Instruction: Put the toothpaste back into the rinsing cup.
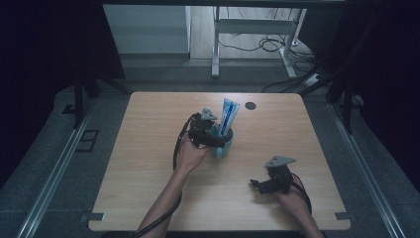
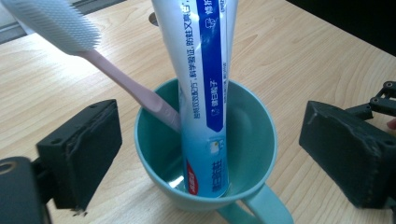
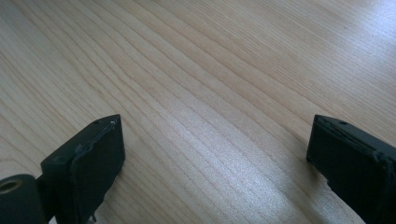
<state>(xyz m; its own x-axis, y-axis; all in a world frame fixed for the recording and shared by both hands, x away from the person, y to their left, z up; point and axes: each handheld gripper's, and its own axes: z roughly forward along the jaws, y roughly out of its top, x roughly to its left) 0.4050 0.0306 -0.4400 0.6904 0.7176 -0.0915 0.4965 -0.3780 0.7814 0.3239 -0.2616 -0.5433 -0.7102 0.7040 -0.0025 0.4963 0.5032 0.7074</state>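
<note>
Teal mug point(image 2: 205, 140): a round, handled cup standing upright on the wooden table point(image 1: 148, 148), a little toward 11 o'clock of the tabletop's centre in the high view. In the left gripper view its handle points toward 5 o'clock and the glossy inside wall is bare apart from two items. A toothpaste tube point(image 2: 205, 93), white above and blue below with a dark blue stripe and printed lettering, stands on end in the mug and leans toward 12 o'clock. A pink toothbrush point(image 2: 93, 51) with a pale bristle head leans out toward 10 o'clock, its handle touching the tube near the rim.

Left gripper point(image 2: 210, 149): jaws spread wide, one at 9 o'clock of the mug and one at 3 o'clock, both clear of the wall, nothing pressed between them.

Right gripper point(image 1: 258, 184): well apart from the mug, toward 4 o'clock in the high view, low over bare wood; jaws apart, holding nothing.

A dark round spot point(image 1: 250, 105) marks the table's far edge, at 1 o'clock of the mug.
</note>
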